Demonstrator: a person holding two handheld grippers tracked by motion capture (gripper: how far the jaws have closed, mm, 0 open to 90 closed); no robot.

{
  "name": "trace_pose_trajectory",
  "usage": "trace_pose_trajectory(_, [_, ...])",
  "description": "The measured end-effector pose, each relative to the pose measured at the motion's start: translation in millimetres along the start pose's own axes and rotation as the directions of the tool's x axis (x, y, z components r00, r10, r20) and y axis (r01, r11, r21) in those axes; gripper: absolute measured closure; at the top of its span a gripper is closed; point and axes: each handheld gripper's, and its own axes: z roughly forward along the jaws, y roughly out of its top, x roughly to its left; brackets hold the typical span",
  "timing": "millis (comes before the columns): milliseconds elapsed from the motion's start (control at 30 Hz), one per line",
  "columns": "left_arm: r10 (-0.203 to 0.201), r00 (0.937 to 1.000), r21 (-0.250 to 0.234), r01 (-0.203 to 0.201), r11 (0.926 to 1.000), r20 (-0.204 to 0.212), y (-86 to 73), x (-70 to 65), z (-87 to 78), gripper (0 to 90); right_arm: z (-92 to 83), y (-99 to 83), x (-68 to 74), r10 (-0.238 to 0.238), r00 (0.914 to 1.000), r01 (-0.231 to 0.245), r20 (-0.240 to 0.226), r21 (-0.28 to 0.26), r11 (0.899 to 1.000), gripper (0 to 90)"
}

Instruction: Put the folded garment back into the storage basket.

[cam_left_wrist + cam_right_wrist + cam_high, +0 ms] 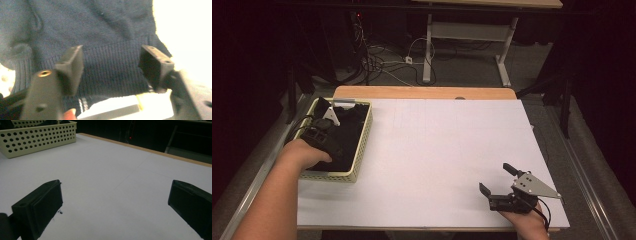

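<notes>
A dark blue knit garment (100, 30) lies bunched in a pale yellow perforated basket (362, 145) at the table's left edge. My left gripper (319, 131) is down inside the basket, just above the cloth. In the left gripper view its jaws (112, 62) stand apart over the ribbed hem, with neither pad pressing on it. My right gripper (495, 178) rests low over the white table top (437, 150) near the front right corner. It is open, with nothing between its fingers (115, 202).
The basket (37, 140) appears far off to the left in the right gripper view. A wooden strip (422, 92) borders the table's far edge. Beyond it are desk legs and loose cables (382, 60) on the floor.
</notes>
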Motion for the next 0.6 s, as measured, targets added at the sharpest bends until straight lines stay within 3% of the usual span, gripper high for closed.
trace_pose_trajectory(100, [-0.007, 0.9999, -0.003, 0.007, 1.0000, -0.008, -0.8, -3.6, -7.0, 21.3, -1.4, 0.7, 0.3, -0.004, 1.0000, 0.004, 0.002, -0.005, 1.000, 0.2])
trace_pose_trajectory(233, [-0.007, 0.9998, -0.015, 0.007, 0.9999, -0.018, -3.2, -9.1, -16.5, 14.5, -3.0, 1.5, 0.0, -0.004, 1.0000, 0.004, 0.009, -0.009, 1.000, 0.1])
trace_pose_trajectory(467, [0.013, 0.9992, -0.008, -0.012, 0.9999, 0.037, -6.7, -24.9, -33.3, 0.2, -6.1, 1.7, -1.4, 0.003, 0.9998, -0.003, 0.018, -0.015, 1.000, 0.1])
trace_pose_trajectory(600, [0.023, 0.9980, -0.029, -0.022, 0.9993, 0.059, -7.6, -34.9, -40.3, 0.0, -6.8, 1.8, -1.8, 0.006, 0.9998, -0.006, 0.021, -0.017, 1.000, 0.1])
